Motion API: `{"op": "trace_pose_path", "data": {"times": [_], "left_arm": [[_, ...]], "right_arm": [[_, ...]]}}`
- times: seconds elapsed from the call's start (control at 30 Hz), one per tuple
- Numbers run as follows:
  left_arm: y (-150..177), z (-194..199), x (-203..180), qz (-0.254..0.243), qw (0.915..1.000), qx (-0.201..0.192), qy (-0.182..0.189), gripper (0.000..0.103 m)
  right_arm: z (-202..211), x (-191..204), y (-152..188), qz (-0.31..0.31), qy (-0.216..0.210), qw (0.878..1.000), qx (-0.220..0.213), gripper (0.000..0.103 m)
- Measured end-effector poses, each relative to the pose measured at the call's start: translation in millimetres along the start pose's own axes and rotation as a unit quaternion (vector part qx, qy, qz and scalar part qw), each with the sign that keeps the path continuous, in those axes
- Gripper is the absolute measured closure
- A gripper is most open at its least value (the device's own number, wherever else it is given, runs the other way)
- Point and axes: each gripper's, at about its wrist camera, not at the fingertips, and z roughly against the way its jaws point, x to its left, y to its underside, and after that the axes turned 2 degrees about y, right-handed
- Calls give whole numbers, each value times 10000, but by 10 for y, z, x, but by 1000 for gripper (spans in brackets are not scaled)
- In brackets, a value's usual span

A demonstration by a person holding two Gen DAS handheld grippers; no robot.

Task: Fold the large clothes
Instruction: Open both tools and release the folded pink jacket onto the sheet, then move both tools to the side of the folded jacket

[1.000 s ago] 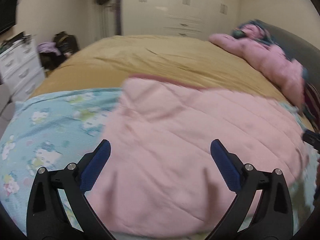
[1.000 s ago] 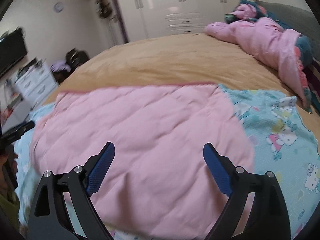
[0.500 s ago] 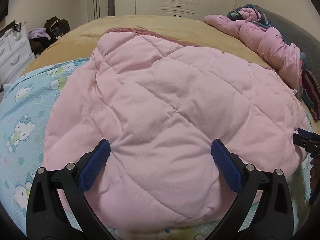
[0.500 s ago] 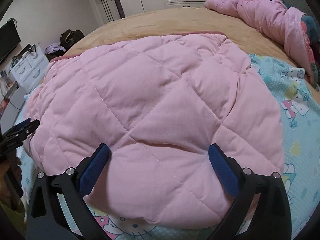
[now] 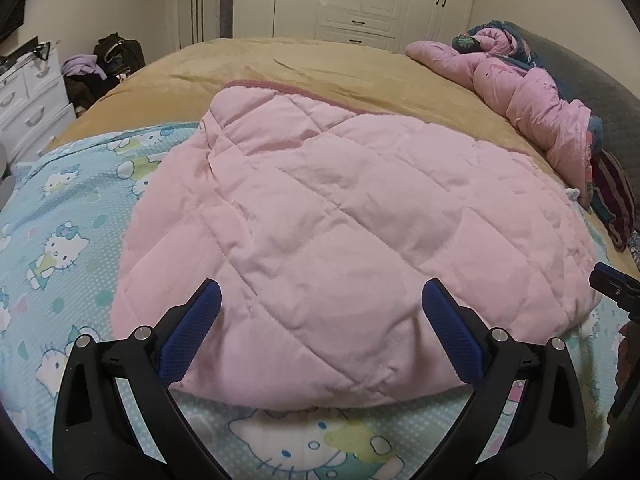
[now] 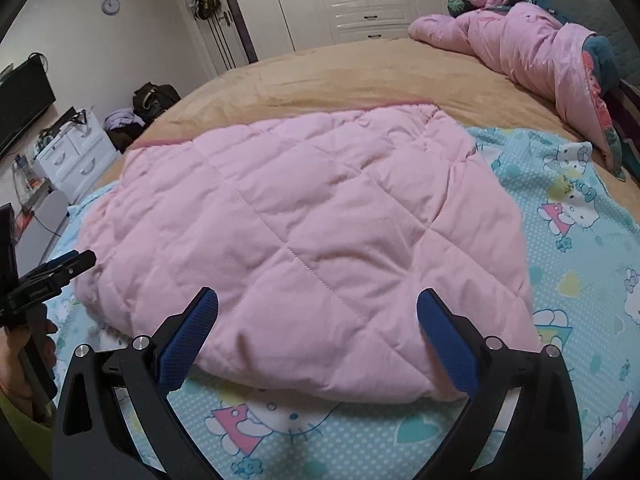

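A pink quilted garment (image 5: 332,232) lies folded over on a light-blue cartoon-print sheet (image 5: 68,216) on the bed; it also shows in the right wrist view (image 6: 304,236). My left gripper (image 5: 322,304) is open and empty, hovering just in front of the garment's near edge. My right gripper (image 6: 318,306) is open and empty, also just before the near edge. The left gripper's tip shows at the left edge of the right wrist view (image 6: 60,268). The right gripper's tip shows at the right edge of the left wrist view (image 5: 612,284).
A tan bedspread (image 5: 320,68) covers the far bed. A crumpled pink duvet (image 5: 532,96) lies at the back right by a grey headboard (image 5: 600,92). White drawers (image 5: 28,92), bags (image 5: 116,56) and white wardrobes (image 5: 360,0) stand around the bed.
The pink garment went from moving and blurred to lying still. Both grippers have drawn back toward me, so more blue sheet shows in front of the near edge.
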Motion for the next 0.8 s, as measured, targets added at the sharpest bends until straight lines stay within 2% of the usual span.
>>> {"op": "trace_pose_path", "data": {"times": [0.47, 0.8], "left_arm": [[10, 563, -112, -91, 9990, -438, 66, 9], [106, 860, -129, -133, 9982, -589, 15, 9]], "right_arm": [[492, 165, -21, 107, -216, 9989, -406, 4], [728, 365, 48, 265, -407, 9972, -562, 4]]}}
